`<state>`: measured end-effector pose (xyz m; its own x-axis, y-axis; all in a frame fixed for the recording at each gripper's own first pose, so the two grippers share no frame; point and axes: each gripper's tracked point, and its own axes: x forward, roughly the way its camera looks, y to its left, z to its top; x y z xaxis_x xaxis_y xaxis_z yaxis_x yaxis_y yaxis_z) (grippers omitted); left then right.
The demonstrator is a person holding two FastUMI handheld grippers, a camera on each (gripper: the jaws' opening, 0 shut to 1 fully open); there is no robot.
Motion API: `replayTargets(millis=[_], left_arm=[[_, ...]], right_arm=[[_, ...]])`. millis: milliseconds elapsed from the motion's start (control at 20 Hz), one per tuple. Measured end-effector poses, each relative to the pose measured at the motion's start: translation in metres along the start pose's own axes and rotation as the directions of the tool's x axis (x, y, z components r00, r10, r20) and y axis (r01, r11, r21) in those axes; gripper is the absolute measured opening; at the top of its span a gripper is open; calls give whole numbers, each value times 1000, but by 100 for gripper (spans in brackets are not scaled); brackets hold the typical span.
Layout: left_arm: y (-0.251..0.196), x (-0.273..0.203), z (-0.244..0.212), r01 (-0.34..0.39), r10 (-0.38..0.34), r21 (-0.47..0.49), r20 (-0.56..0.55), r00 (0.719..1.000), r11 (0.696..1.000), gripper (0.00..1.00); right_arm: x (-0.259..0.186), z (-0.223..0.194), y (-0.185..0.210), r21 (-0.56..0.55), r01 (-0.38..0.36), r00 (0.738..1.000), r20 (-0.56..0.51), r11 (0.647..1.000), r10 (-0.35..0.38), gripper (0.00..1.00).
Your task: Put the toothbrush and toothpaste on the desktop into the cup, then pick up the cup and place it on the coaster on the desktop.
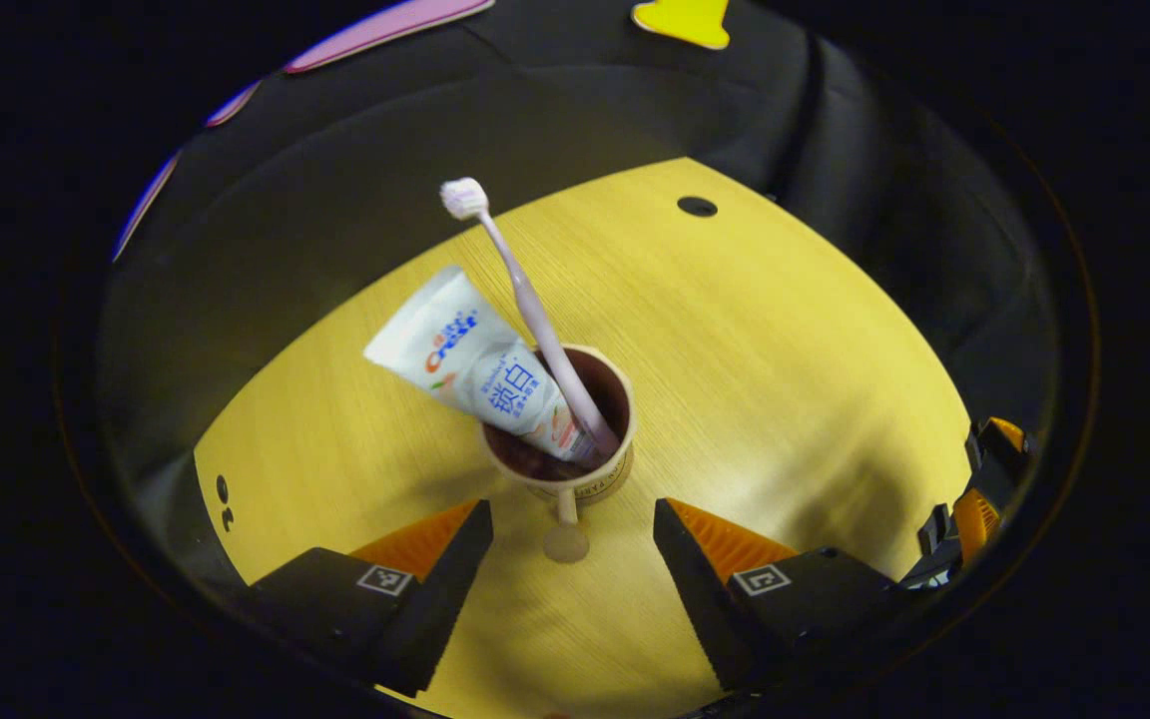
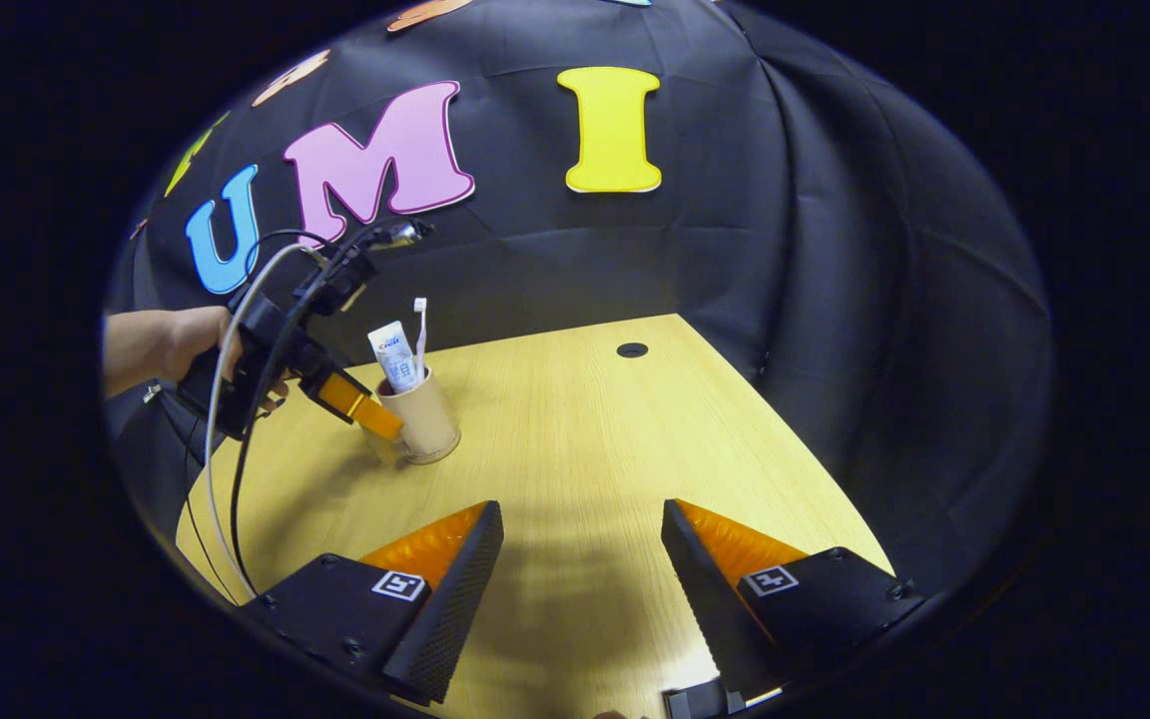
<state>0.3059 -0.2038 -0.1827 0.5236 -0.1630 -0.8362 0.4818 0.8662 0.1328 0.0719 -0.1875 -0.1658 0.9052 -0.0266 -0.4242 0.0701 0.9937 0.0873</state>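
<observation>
The tan, round paper-like cup (image 1: 560, 439) is being taken as the landmark. In the left gripper view it is standing upright on the yellow wood-grain worktop (image 1: 785, 379), just ahead of the left tool (image 1: 570, 534) and centred between its two fingers. The left tool is being held wide apart, with neither finger pressing on the cup; a gap is being left on each side of the cup's base. A white squeezable toothpaste tube (image 1: 470, 364) is being carried inside the cup, leaning out over the rim toward the far left. A pale pink plastic toothbrush (image 1: 525, 300) is being held in the same cup, handle down and bristle head up, tilted the same way and lying against the tube. A small round beige disc on a short stem (image 1: 566, 539) is being seen on the worktop just on the near side of the cup, between the fingers; what it is cannot be told. Whether a coaster is lying under the cup cannot be told.

In the right gripper view the cup (image 2: 421, 417) is being seen well ahead and to the left of the right tool (image 2: 583, 559), which is being held wide apart over bare worktop (image 2: 615, 449), gripping nothing. The left tool (image 2: 375, 414) is being held by a hand (image 2: 191, 345) just to the left of the cup, its fingers reaching the cup's lower side.
</observation>
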Motion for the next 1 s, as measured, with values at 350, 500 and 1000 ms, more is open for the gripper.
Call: replayTargets(millis=[350, 500, 1000], left_arm=[[4, -109, -20, -55, 113, -177, 335, 936, 983, 99], [17, -160, -41, -85, 196, -251, 461, 866, 964, 99], [3, -328, -118, -108, 405, -421, 723, 559, 901, 99]], right_arm=[[-24, 26, 33, -64, -55, 997, 56, 996, 59, 98], [-42, 40, 51, -93, -73, 993, 82, 993, 81, 98], [-152, 83, 129, -158, -120, 963, 221, 980, 153, 98]])
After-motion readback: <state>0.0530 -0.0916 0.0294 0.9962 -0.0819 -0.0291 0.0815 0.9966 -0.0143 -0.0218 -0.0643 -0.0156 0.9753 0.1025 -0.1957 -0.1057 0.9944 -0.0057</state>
